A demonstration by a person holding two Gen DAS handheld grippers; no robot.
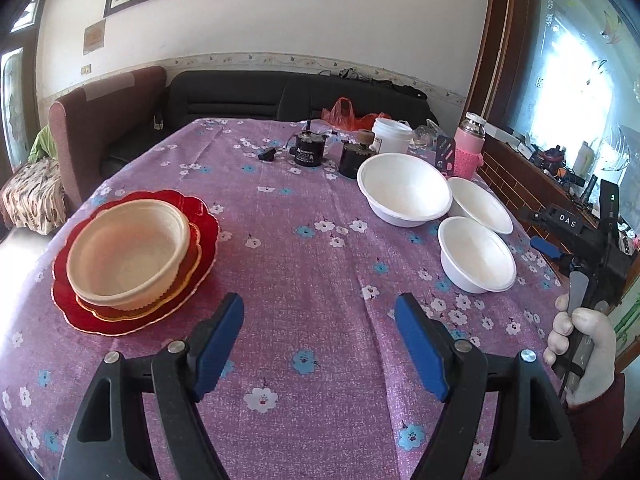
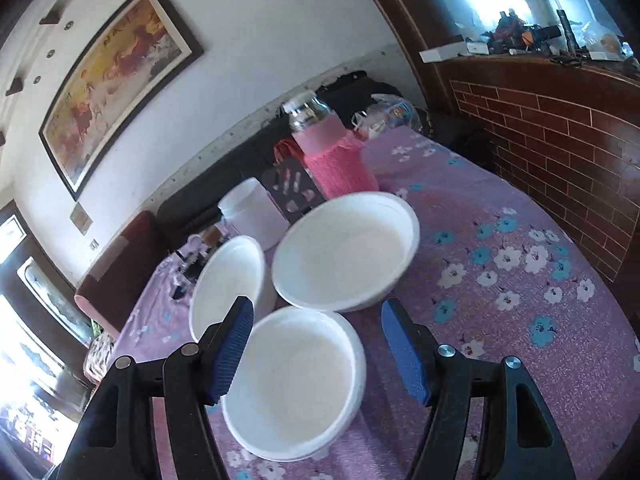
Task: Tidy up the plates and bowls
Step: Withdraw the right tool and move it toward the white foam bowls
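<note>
A cream bowl (image 1: 128, 256) sits on an orange plate (image 1: 188, 276) stacked on a red scalloped plate (image 1: 80, 312) at the table's left. Three white bowls stand at the right: a large one (image 1: 404, 190), one behind it (image 1: 480, 204) and a small near one (image 1: 476, 254). My left gripper (image 1: 320, 320) is open and empty above the cloth between the two groups. My right gripper (image 2: 318, 320) is open and empty, hovering over the small white bowl (image 2: 296, 380), with the other white bowls (image 2: 348, 248) (image 2: 228, 284) just beyond. The right gripper also shows in the left wrist view (image 1: 560, 248).
The table has a purple flowered cloth (image 1: 312, 240). At its far end stand two black motors (image 1: 308, 148), a white tub (image 1: 390, 134), a pink-sleeved bottle (image 1: 468, 146) and an orange bag (image 1: 344, 114). A brick-patterned wall (image 2: 560, 152) runs along the right edge. A sofa (image 1: 260, 96) is behind.
</note>
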